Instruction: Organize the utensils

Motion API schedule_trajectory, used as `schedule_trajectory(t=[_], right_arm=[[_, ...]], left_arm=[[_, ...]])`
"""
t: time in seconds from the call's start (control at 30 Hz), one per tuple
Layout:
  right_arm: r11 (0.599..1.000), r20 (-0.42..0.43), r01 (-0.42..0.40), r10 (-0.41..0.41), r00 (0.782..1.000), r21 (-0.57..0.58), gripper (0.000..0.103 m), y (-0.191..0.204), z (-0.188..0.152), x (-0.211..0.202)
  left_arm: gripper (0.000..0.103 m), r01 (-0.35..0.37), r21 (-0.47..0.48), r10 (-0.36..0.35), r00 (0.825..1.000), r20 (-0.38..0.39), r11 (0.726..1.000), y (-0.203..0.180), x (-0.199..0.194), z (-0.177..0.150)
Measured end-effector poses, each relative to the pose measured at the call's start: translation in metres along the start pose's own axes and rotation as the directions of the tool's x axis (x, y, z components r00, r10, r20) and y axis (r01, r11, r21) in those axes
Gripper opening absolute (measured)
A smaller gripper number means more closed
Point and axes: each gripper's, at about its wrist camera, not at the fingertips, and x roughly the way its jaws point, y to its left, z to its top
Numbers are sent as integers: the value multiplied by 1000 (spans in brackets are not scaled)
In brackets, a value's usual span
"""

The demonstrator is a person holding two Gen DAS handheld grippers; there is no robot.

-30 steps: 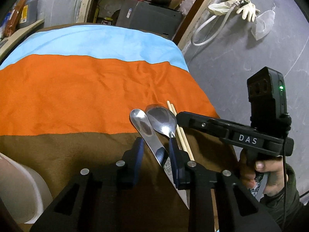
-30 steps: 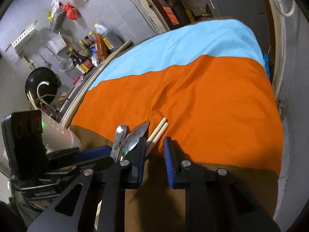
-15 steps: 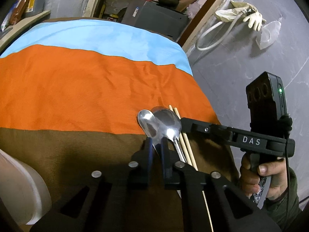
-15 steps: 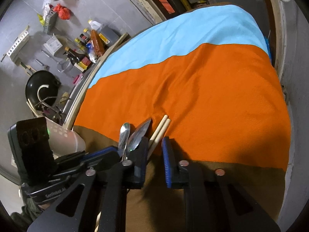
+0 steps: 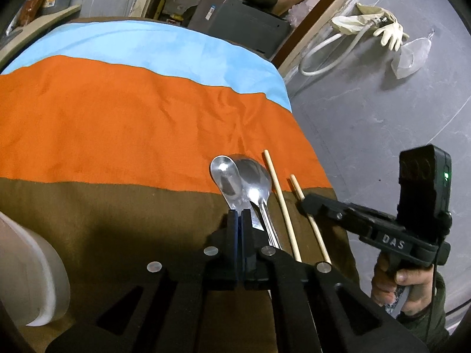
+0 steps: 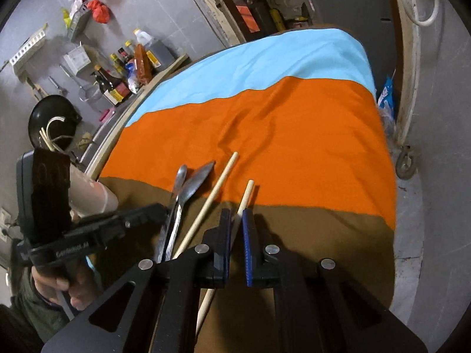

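The striped cloth covers the table, brown band nearest, then orange, then blue at twelve o'clock. On the brown band the utensils lie side by side, handles toward the person, likely being sorted by kind. The left gripper is clamped on the handle of the left spoon; the second spoon touches it at three o'clock. The right gripper pinches one chopstick, the other chopstick lying free at nine o'clock. Bottles crowd a shelf at ten o'clock.

Both claws clamped, angled downward
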Motion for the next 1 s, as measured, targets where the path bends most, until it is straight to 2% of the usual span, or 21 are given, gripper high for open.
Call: schedule_trajectory(t=[0.33, 0.6, 0.8, 0.87, 1.0], right_arm=[[1000, 23, -12, 13, 1000, -15, 6, -3, -8, -3], [1000, 28, -27, 27, 999, -9, 6, -6, -9, -3], [999, 38, -39, 38, 999, 9, 6, -6, -15, -5], [999, 42, -32, 32, 999, 5, 6, -4, -16, -6], [1000, 43, -16, 17, 999, -13, 5, 2, -20, -9]], left_arm=[[25, -32, 62, 33, 999, -21, 998, -15, 11, 8], [23, -101, 162, 108, 994, -35, 982, -27, 23, 9], [16, -15, 77, 17, 1000, -21, 997, -11, 13, 4], [10, -8, 84, 9, 1000, -5, 996, -10, 5, -2], [7, -1, 71, 1, 1000, -8, 997, -9, -7, -9]])
